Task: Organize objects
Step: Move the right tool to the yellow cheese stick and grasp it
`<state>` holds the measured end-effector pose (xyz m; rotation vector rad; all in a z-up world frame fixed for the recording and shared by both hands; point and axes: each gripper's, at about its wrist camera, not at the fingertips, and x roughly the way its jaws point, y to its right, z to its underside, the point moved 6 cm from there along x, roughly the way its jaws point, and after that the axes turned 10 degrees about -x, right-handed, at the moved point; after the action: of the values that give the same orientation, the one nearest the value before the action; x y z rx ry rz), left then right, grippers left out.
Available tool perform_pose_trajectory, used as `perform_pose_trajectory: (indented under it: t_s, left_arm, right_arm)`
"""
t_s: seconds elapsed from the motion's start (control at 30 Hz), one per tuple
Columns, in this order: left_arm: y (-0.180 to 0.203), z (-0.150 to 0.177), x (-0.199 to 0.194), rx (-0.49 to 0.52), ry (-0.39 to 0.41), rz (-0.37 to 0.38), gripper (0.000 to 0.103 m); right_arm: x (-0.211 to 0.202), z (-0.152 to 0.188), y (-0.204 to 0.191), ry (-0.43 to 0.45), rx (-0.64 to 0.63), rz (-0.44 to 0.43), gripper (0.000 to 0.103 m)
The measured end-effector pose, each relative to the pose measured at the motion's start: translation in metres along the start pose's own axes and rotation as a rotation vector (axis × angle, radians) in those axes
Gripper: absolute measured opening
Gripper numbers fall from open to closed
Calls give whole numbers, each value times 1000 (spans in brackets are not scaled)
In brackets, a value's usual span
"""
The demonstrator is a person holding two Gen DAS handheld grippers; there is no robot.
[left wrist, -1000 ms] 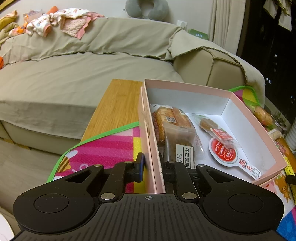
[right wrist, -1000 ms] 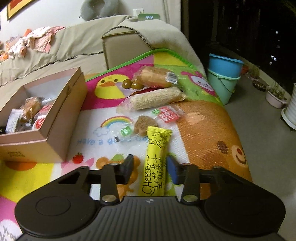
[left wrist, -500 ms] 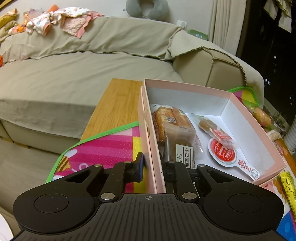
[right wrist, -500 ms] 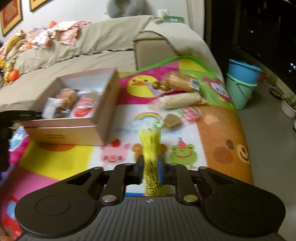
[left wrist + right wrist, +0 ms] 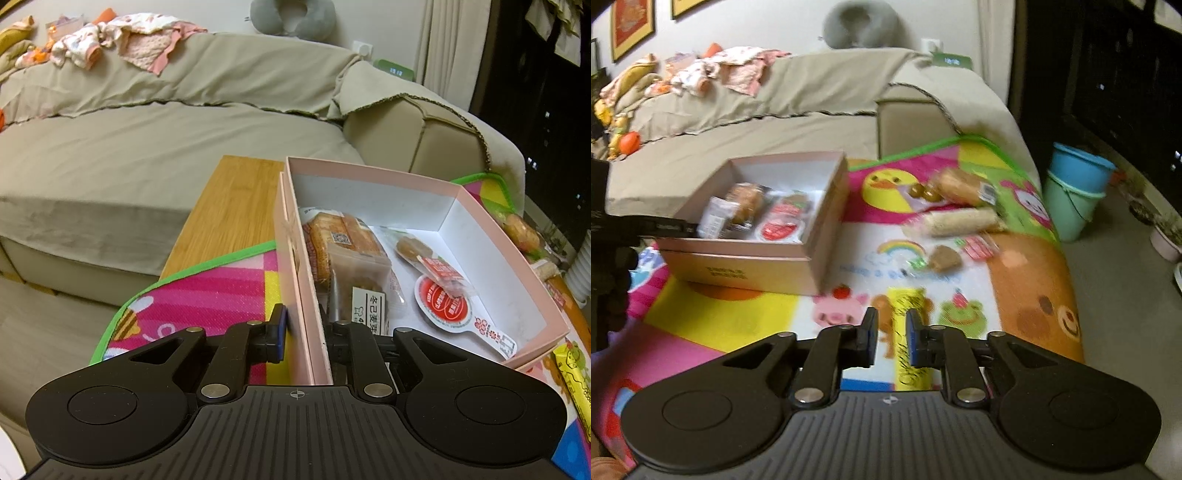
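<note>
Right jaws: they have just been closing and then easing a little apart; the right gripper (image 5: pixel 890 341) is seen narrowly parted, with the yellow cheese stick (image 5: pixel 908 343) between the pads. Whether the pads still press on it cannot be told, as the picture is blurred.
Cheese stick, change: a second ago it was lying on the play mat (image 5: pixel 738 314) between wide jaws; now it is carried above the mat, its tip towards the pink box (image 5: pixel 827 236).
Left jaws: the left gripper (image 5: pixel 303 330) is closed on the box's near side wall, one pad outside and one inside, unchanged over the second.
Box contents: wrapped bread (image 5: pixel 343 243) and a red sauce cup (image 5: pixel 443 304) are already held inside.
Outlying snacks: several wrapped items (image 5: pixel 960 221) are left on the mat.
Meaning for the task: the stick is judged next for the steadied box.
</note>
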<state>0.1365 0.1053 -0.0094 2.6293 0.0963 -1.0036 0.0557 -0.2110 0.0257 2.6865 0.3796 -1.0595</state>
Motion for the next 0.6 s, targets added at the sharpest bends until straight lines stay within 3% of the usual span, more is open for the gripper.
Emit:
perform_pose_trajectory:
  t_s: [0.07,0.27,0.6]
  left_arm:
    - [0,0,0,0,0,0,17]
    - [0,0,0,0,0,1,17]
    - [0,1,-1,8,0,-5,16]
  right_arm:
    - [4,5,5,-5,17,9,41]
    - [12,15,14,-21,57,30,54]
    - [22,27,18,-41,88,21,55]
